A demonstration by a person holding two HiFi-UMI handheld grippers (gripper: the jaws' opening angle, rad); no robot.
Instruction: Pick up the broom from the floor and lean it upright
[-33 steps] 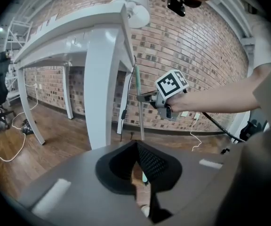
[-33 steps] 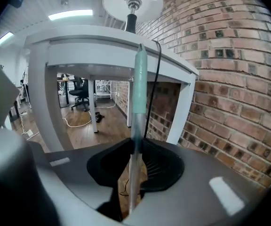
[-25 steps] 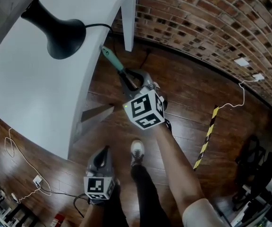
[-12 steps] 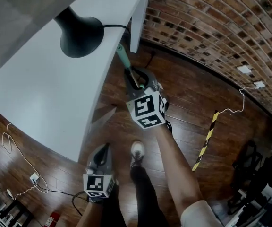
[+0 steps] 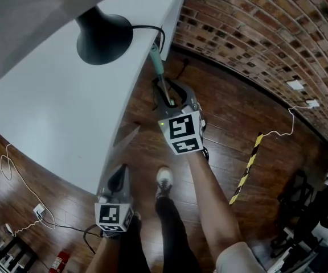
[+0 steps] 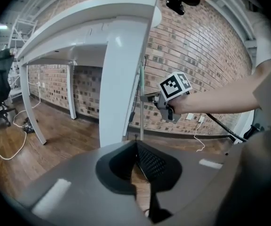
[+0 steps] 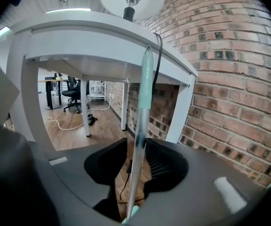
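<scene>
At 10 o'clock in the head view, a white table; at 2 o'clock, a brick wall; beneath both, wood floor. On the table at 11 o'clock, a black lamp with its cord trailing over the edge.

Upright at 12 o'clock, the broom, seemingly resting its green top against the table edge just beside the cord. Ringing the handle, the right gripper: jaws spread wide, having just been opening, with the handle loose between them and clamped by neither pad. At 7 o'clock, the left gripper, jaws together on nothing.

Judged risky from here: propped only on a smooth edge, could slide sideways and drop to the floor. Pulling back off-line could knock the handle with a jaw, or snag the cord.
</scene>
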